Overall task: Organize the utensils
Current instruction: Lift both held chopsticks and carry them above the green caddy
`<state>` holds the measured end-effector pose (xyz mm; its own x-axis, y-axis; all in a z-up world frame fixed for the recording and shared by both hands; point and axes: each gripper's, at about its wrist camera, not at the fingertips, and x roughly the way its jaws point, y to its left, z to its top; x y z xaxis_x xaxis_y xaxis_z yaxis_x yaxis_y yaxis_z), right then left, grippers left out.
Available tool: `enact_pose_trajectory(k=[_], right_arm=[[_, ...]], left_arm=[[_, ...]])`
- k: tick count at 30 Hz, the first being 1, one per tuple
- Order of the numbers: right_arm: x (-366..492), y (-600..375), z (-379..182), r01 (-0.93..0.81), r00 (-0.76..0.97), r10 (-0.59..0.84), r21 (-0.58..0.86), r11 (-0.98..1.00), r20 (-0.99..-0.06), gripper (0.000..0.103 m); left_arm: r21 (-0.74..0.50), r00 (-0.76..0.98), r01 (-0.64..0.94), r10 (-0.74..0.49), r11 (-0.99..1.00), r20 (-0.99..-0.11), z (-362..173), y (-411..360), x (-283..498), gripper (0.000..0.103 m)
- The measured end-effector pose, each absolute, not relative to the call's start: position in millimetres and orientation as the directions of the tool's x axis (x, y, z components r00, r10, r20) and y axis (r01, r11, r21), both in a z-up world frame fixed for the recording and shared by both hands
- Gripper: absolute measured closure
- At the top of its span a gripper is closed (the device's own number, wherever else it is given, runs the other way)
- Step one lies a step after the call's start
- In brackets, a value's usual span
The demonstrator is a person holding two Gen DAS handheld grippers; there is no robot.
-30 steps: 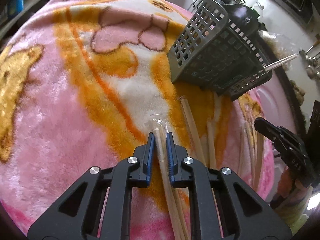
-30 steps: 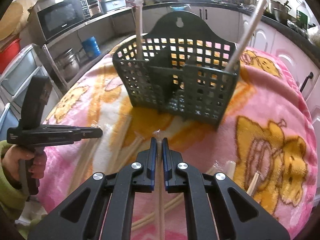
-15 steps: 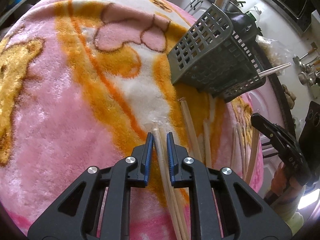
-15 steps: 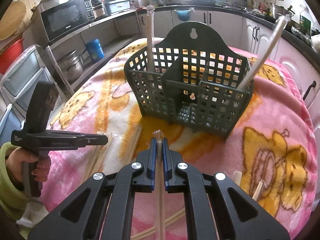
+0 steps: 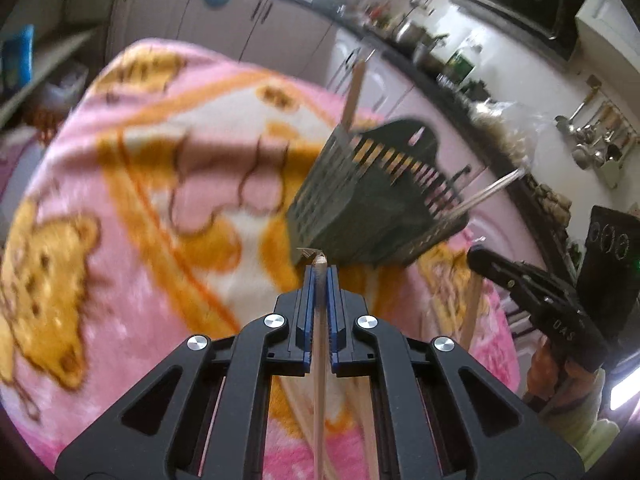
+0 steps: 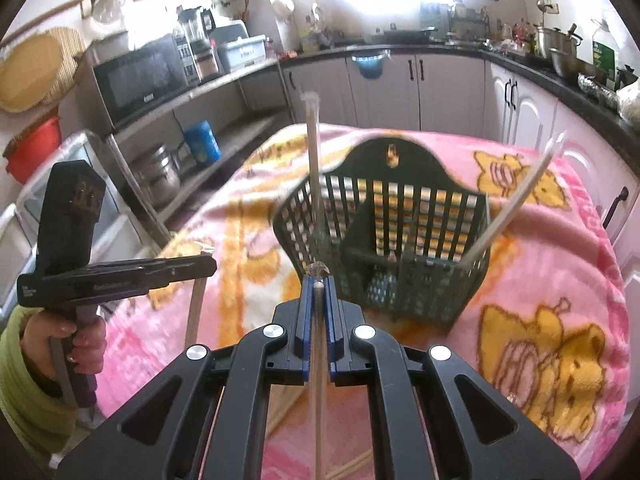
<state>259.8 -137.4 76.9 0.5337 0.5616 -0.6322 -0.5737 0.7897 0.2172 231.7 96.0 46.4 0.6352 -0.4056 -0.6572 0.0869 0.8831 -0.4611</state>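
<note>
My left gripper (image 5: 319, 274) is shut on a wrapped pair of chopsticks (image 5: 319, 360), held off the blanket and pointing at the dark green utensil basket (image 5: 372, 208). In the same way, my right gripper (image 6: 318, 282) is shut on another wrapped pair of chopsticks (image 6: 318, 380), just in front of the utensil basket (image 6: 384, 240). Two wrapped pairs stand in the basket, one upright at its left (image 6: 313, 152) and one leaning out at its right (image 6: 520, 196). The left gripper (image 6: 120, 276) with its hanging chopsticks (image 6: 195, 308) shows in the right wrist view.
A pink and orange cartoon blanket (image 6: 560, 320) covers the table. More chopsticks (image 5: 472, 308) lie on the blanket (image 5: 120, 240) near the right gripper's body (image 5: 540, 300). Cabinets, shelves and a microwave (image 6: 140, 76) ring the table.
Both grippers have lifted off the blanket with their chopsticks and tilted up toward the basket. The left gripper's fingers closed tighter on its pair.
</note>
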Motion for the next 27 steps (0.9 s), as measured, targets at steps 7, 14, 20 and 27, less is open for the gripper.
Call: enact_pose_trajectory(k=[7, 14, 20, 27], right_arm=[[261.3, -155.8, 111.9, -0.551, 0.63, 0.59, 0.245, 0.798, -0.506, 0.097], [273.3, -181.9, 137.1, -0.507, 0.724, 0.58, 0.281, 0.815, -0.374, 0.097], [288.0, -199.1, 153.1, -0.477, 0.78, 0.555, 0.298, 0.827, -0.289, 0.097], [301.8, -216.1, 172.0, -0.462, 0.829, 0.525, 0.294, 0.837, -0.193, 0.097]], left_arm=[[-0.415, 0.753, 0.145, -0.372, 0.898, -0.542, 102.4, 80.4, 237.3, 0.102], [-0.388, 0.837, 0.173, -0.343, 0.905, -0.427, 142.8, 63.3, 250.3, 0.102], [-0.377, 0.883, 0.184, -0.321, 0.908, -0.341, 166.8, 46.9, 261.7, 0.102], [-0.353, 0.921, 0.2, -0.298, 0.914, -0.249, 187.2, 26.8, 275.7, 0.102]])
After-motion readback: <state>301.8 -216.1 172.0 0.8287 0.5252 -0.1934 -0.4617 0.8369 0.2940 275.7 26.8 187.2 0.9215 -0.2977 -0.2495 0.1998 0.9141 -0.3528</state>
